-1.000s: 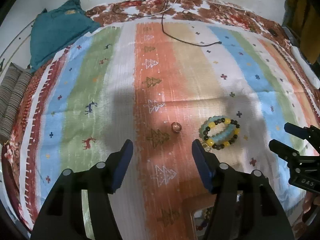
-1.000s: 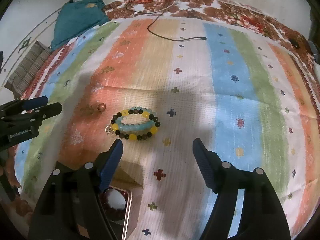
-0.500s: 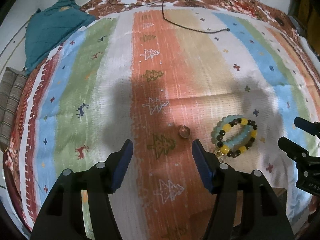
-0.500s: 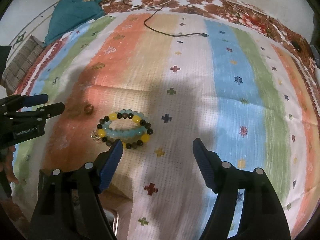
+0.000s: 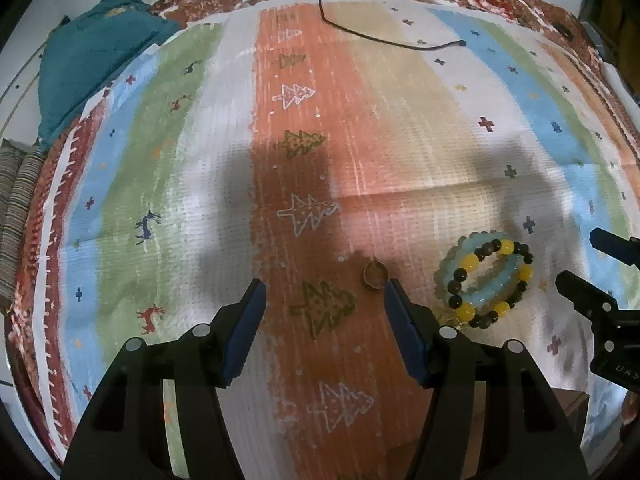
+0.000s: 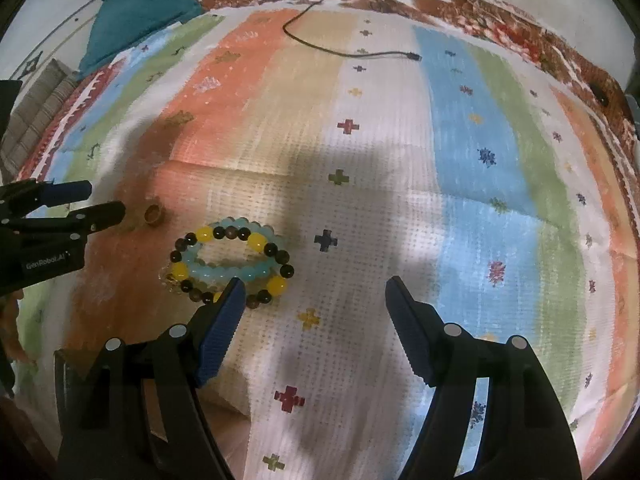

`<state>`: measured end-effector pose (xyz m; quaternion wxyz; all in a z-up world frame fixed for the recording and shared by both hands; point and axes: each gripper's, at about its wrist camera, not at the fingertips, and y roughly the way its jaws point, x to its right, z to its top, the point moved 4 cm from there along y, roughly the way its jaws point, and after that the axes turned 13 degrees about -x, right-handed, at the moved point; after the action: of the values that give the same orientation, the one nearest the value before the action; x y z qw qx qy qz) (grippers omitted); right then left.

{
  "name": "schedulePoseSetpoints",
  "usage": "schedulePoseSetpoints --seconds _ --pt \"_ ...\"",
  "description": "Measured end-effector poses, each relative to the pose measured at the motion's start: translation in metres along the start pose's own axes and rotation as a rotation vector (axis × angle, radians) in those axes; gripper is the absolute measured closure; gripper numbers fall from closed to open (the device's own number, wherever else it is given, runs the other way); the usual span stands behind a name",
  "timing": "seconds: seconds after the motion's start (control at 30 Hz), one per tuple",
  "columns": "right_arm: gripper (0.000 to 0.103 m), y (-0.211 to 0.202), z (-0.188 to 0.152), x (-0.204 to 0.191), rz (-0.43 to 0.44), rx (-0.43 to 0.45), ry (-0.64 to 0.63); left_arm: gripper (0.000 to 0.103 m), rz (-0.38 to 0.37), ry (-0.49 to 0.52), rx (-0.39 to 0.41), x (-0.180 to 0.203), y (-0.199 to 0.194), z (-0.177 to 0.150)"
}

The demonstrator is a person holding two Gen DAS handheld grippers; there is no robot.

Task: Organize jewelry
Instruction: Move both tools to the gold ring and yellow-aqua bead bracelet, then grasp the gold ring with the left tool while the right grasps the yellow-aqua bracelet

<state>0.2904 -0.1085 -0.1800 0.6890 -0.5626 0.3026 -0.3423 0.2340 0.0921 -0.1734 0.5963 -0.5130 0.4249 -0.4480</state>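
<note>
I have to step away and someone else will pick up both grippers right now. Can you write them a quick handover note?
Left gripper: jaws open, empty, low over the striped cloth, the ring just ahead of its right finger.
Right gripper: jaws open, empty, the bracelets by its left finger.
Ring and the stacked bead bracelets lie loose on the cloth, side by side, not touching.
Done: nothing picked up in view.
Left: grasp ring and bracelets and put them away; where they go is not clearly visible.
</note>
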Motion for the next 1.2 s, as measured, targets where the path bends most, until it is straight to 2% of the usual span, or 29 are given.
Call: schedulePoseSetpoints --seconds 0.43,0.7,0.73,0.77,0.8,0.87,0.97,1.0,1.07,1.2 --pt "0.031 0.016 0.010 -0.009 -0.003 -0.025 -0.052 0.042 -0.015 0.052 -0.034 0.013 0.017 0.011" --pt "0.052 0.024 0.016 -0.012 0.023 -0.056 -0.053 0.045 -0.020 0.089 -0.060 0.025 0.028 0.015" --pt "0.056 0.025 0.016 -0.012 0.025 -0.061 -0.054 0.046 -0.017 0.094 -0.066 0.026 0.030 0.015" --pt "0.062 0.027 0.016 -0.013 0.026 -0.068 -0.057 0.052 -0.014 0.097 -0.072 0.027 0.031 0.015" --pt "0.064 0.029 0.015 -0.013 0.023 -0.073 -0.060 0.061 -0.009 0.099 -0.080 0.027 0.034 0.016" --pt "0.069 0.033 0.015 -0.014 0.023 -0.079 -0.067 0.067 -0.003 0.103 -0.090 0.027 0.037 0.016" --pt "0.072 0.034 0.014 -0.015 0.023 -0.080 -0.075 0.070 0.002 0.109 -0.088 0.027 0.039 0.016" --pt "0.077 0.034 0.015 -0.016 0.033 -0.084 -0.071 0.077 0.003 0.110 -0.086 0.027 0.039 0.016" --pt "0.086 0.035 0.014 -0.017 0.049 -0.088 -0.066 0.085 0.005 0.111 -0.086 0.028 0.039 0.016" --pt "0.089 0.035 0.013 -0.017 0.060 -0.086 -0.067 0.085 0.010 0.118 -0.086 0.029 0.038 0.014"
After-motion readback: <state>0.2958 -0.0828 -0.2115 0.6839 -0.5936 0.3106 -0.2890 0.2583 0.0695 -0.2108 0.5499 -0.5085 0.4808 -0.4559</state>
